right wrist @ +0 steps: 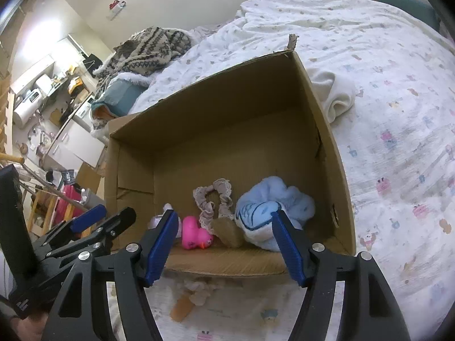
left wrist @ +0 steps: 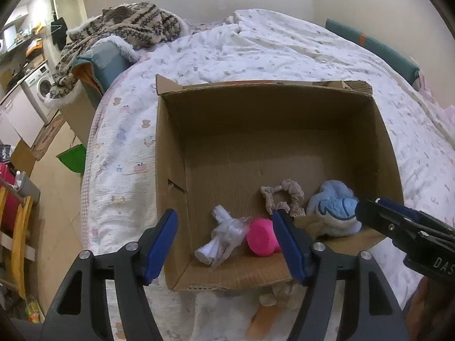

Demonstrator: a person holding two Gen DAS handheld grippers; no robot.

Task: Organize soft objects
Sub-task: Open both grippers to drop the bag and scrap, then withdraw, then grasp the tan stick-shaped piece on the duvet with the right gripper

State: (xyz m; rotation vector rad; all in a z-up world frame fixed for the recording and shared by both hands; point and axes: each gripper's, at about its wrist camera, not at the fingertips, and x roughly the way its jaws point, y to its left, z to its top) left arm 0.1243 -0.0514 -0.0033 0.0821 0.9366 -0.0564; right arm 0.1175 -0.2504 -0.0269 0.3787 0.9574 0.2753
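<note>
An open cardboard box [left wrist: 170,153] [right wrist: 335,153] sits on the bed. Inside near its front wall lie a white item in clear plastic [left wrist: 224,236], a pink rubber duck [left wrist: 263,240] [right wrist: 196,233], a beige scrunchie [left wrist: 283,196] [right wrist: 214,199] and a light blue plush [left wrist: 335,207] [right wrist: 273,204]. My left gripper [left wrist: 224,244] is open and empty over the box's front edge. My right gripper [right wrist: 224,241] is open and empty, just above the front wall near the duck and plush. A beige and orange soft toy [left wrist: 264,312] [right wrist: 190,292] lies on the bed in front of the box.
A rolled white cloth [right wrist: 338,96] lies on the bed right of the box. A patterned knit blanket [left wrist: 128,25] is heaped at the bed's far left. The floor, a washing machine [left wrist: 39,85] and clutter lie off the bed's left side.
</note>
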